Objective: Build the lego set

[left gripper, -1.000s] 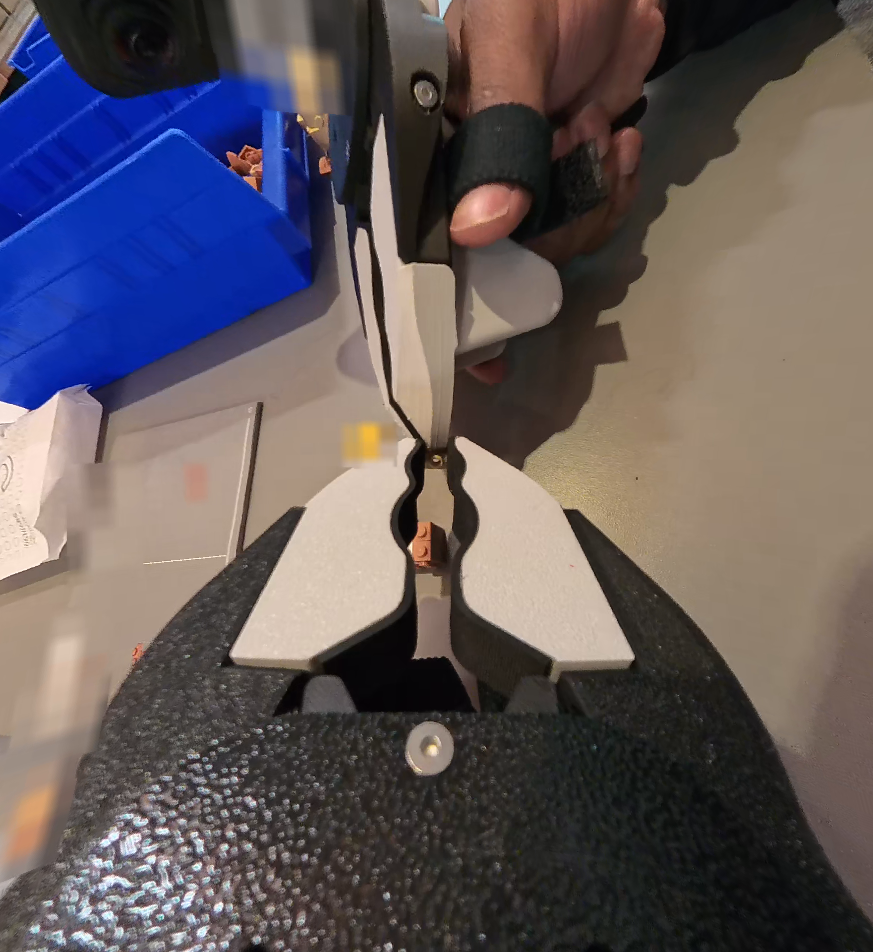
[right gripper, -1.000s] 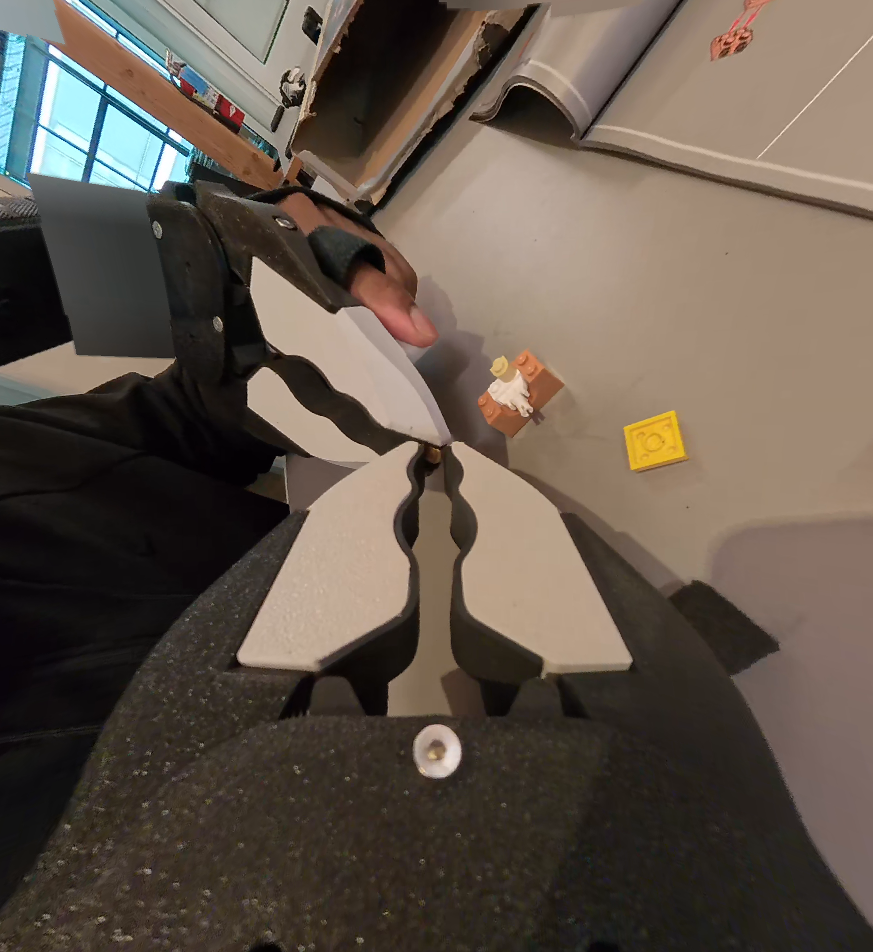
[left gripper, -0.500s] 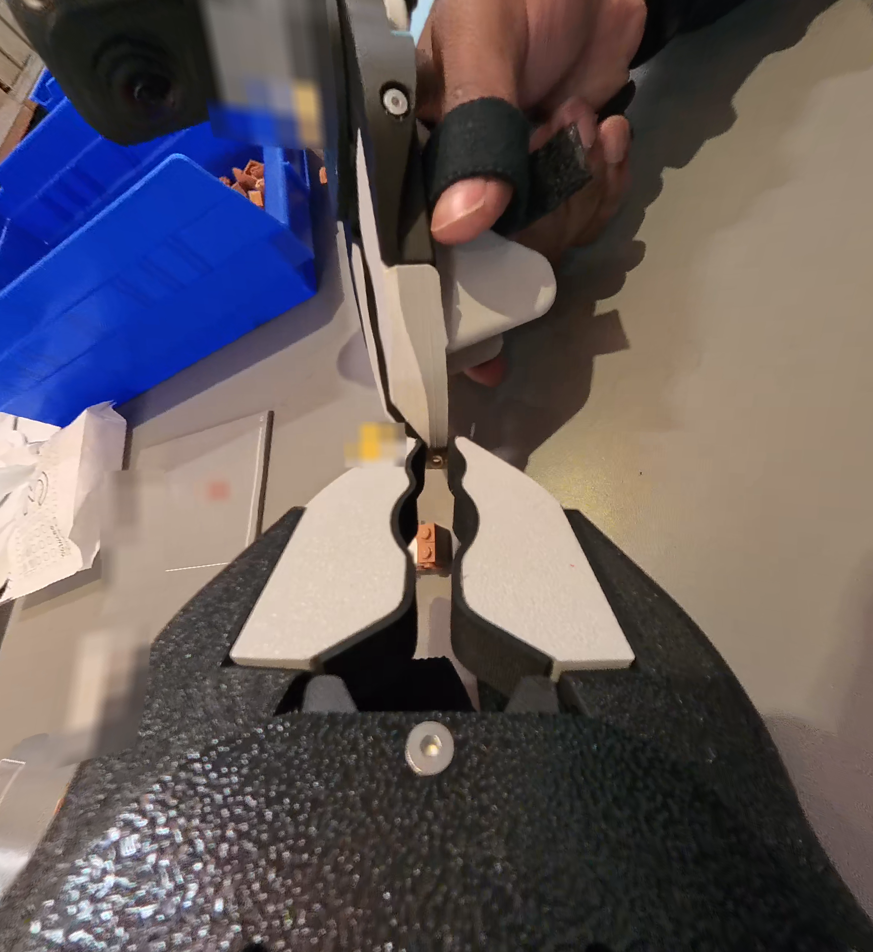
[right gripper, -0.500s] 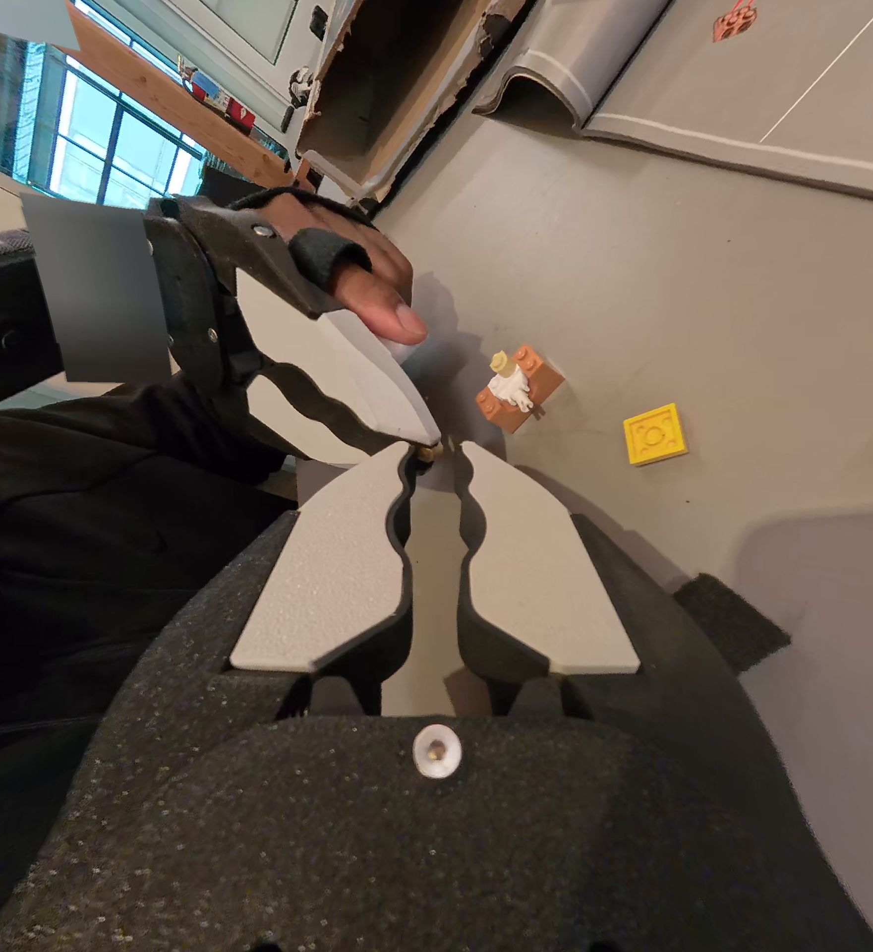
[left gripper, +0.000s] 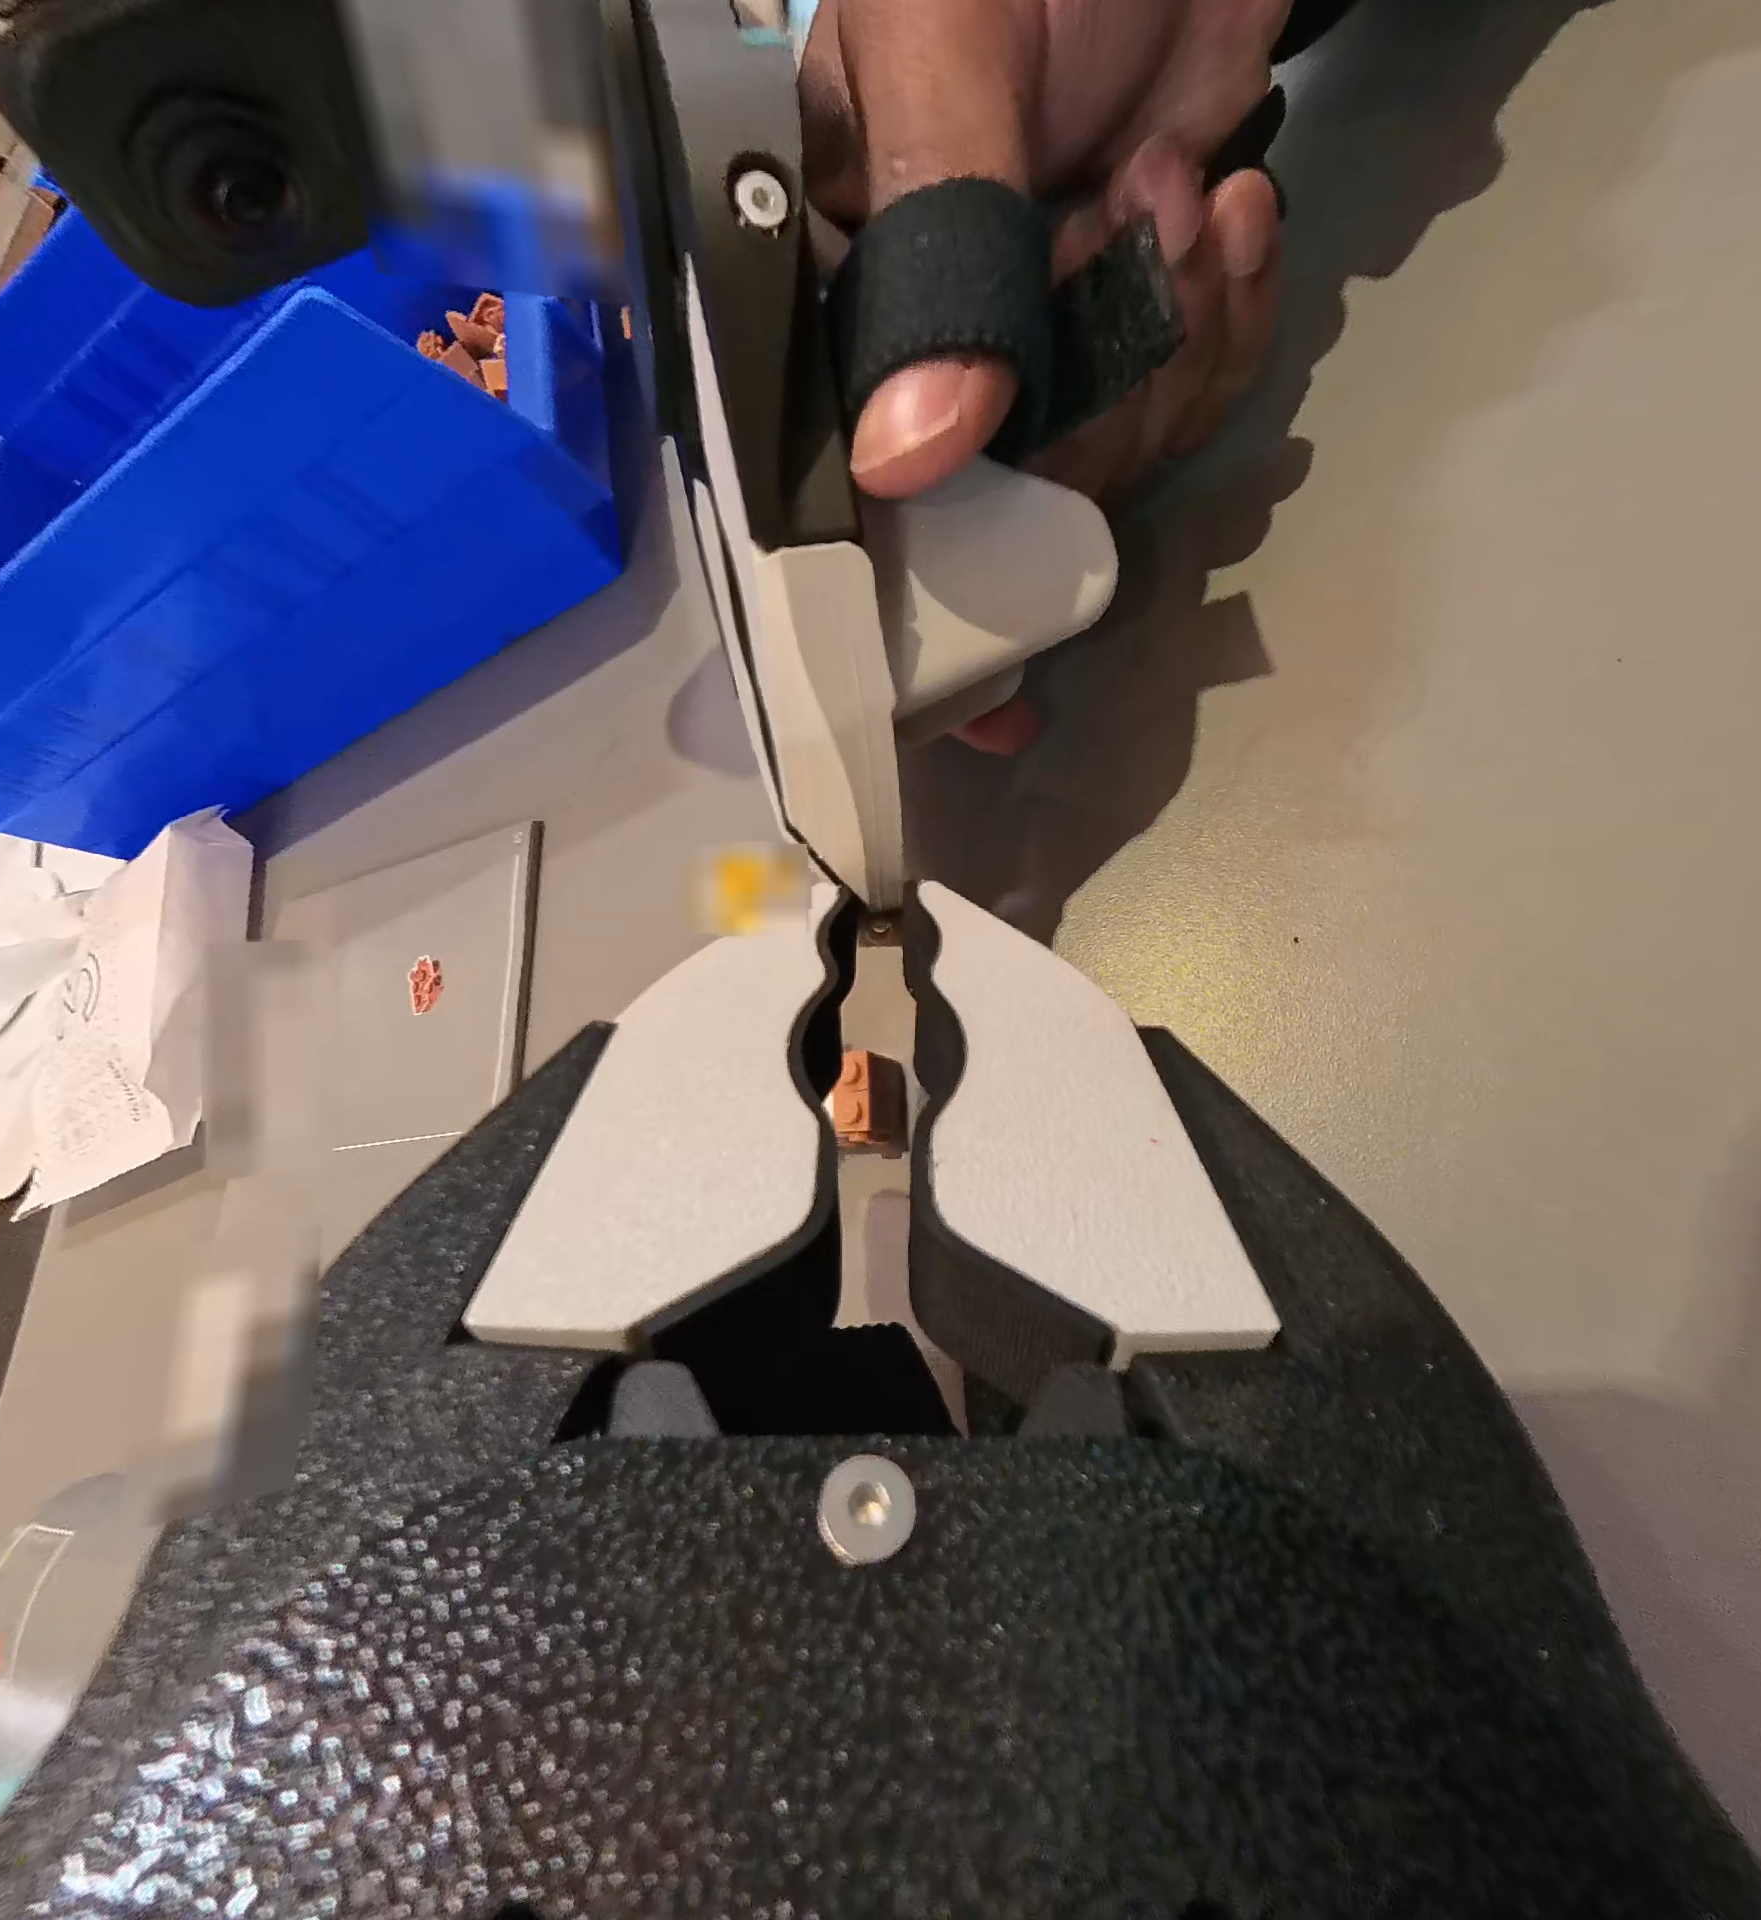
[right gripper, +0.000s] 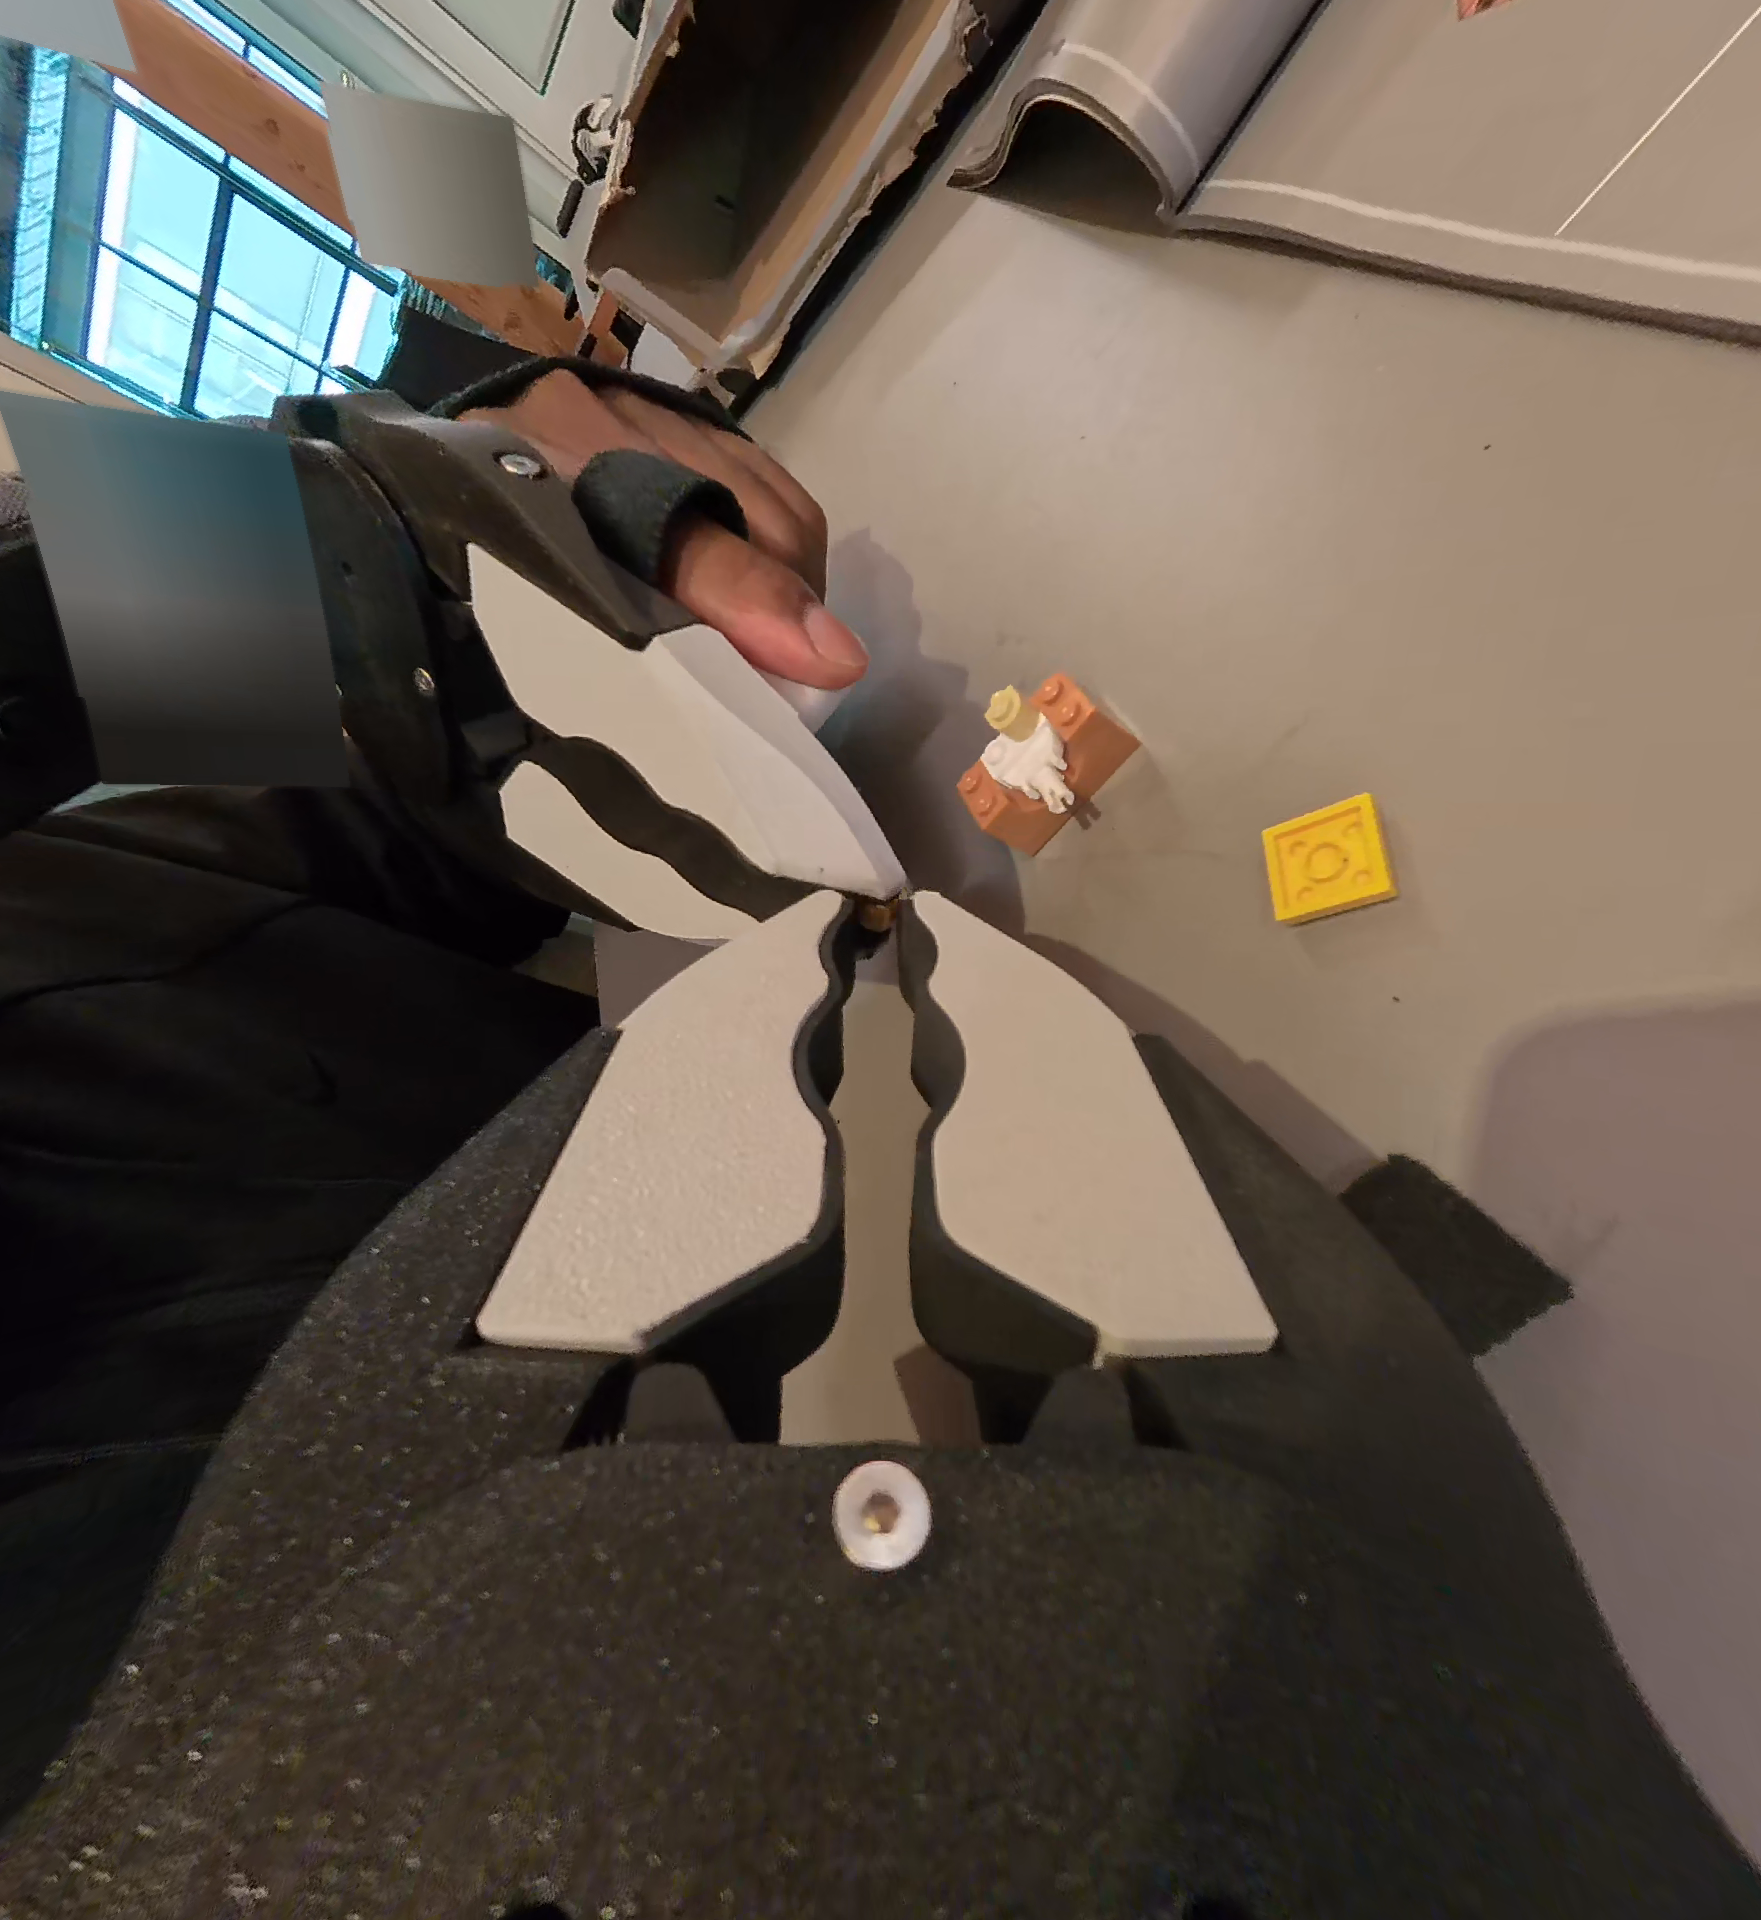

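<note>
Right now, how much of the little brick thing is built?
Built: a white piece with a tan top sits on the brown brick. In hand: the left gripper and right gripper seem to pinch a tiny tan piece, tip to tip. Left: the yellow plate lies loose on the table.

Grey worktop [right gripper: 1375, 499]. Blue bins [left gripper: 263, 582] with reddish-brown bricks [left gripper: 471, 343]. Orange-brown brick [right gripper: 1047, 764] carrying a white and cream piece [right gripper: 1021, 743]. Yellow square plate [right gripper: 1328, 857]. White crumpled paper [left gripper: 55, 1039]. Pale grey fingers [left gripper: 689, 1143] edged black, on speckled black bodies [left gripper: 855, 1662].
</note>
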The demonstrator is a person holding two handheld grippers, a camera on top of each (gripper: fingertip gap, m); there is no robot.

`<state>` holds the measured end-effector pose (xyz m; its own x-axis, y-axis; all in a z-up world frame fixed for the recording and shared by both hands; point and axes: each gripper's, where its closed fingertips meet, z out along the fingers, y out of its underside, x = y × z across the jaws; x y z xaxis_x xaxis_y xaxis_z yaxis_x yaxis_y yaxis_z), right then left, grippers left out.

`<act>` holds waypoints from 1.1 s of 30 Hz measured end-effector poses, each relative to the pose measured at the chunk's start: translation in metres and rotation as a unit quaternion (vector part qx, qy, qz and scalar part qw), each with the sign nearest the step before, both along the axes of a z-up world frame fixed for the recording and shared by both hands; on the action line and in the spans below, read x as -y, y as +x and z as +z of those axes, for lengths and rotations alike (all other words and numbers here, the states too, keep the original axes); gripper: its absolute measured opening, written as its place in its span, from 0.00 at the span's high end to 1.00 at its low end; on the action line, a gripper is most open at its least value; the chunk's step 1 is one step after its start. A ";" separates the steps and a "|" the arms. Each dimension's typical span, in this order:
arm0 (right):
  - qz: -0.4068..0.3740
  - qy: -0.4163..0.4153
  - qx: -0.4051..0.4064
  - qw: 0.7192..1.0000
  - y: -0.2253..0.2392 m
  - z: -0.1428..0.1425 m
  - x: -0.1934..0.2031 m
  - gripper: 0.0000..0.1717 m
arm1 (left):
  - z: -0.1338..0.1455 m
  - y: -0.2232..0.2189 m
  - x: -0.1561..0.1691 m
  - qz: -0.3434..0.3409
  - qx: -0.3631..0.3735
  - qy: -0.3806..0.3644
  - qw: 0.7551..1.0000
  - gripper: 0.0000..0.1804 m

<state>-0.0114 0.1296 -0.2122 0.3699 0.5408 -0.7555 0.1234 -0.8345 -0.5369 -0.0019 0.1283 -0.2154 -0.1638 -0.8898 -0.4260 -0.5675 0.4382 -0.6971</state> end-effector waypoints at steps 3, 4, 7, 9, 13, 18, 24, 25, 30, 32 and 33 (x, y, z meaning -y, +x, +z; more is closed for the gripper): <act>0.000 -0.002 -0.003 1.000 0.000 -0.001 0.000 0.96 | 0.000 0.001 0.000 0.002 0.007 -0.021 1.000 0.95; 0.001 -0.002 -0.003 1.000 0.000 -0.001 0.000 0.96 | 0.000 0.000 0.000 0.002 0.010 -0.029 1.000 0.94; 0.001 -0.004 -0.006 1.000 0.000 -0.001 -0.001 0.96 | 0.000 -0.001 -0.003 0.007 0.011 -0.040 0.999 0.91; -0.001 -0.001 -0.007 1.000 0.001 0.000 -0.002 0.96 | 0.002 -0.003 -0.005 0.010 0.011 -0.047 0.999 0.88; -0.005 0.007 -0.006 1.000 0.004 0.001 -0.004 0.96 | 0.000 -0.014 -0.014 0.018 -0.003 -0.074 0.997 0.79; -0.005 0.008 -0.006 1.000 0.005 0.001 -0.004 0.96 | -0.020 -0.033 -0.033 0.051 -0.045 -0.135 0.989 0.72; -0.002 0.005 -0.005 1.000 0.003 0.000 -0.003 0.96 | -0.034 -0.032 -0.032 0.054 -0.063 -0.171 0.982 0.73; -0.001 0.005 -0.005 1.000 0.002 0.000 -0.003 0.96 | -0.034 -0.030 -0.031 0.052 -0.063 -0.172 0.982 0.73; 0.002 0.005 -0.004 1.000 0.000 -0.001 -0.003 0.96 | -0.035 -0.025 -0.027 0.049 -0.066 -0.184 0.980 0.78; 0.003 0.005 -0.004 1.000 -0.002 0.000 -0.002 0.96 | -0.035 -0.024 -0.026 0.047 -0.067 -0.186 0.979 0.81; 0.004 0.005 -0.004 1.000 -0.002 0.000 -0.002 0.96 | -0.035 -0.023 -0.025 0.046 -0.067 -0.186 0.979 0.81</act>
<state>-0.0139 0.1316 -0.2123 0.3587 0.5516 -0.7530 0.1256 -0.8279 -0.5466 -0.0253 0.1531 -0.2504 -0.1080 -0.9929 -0.0507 -0.6897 0.1115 -0.7155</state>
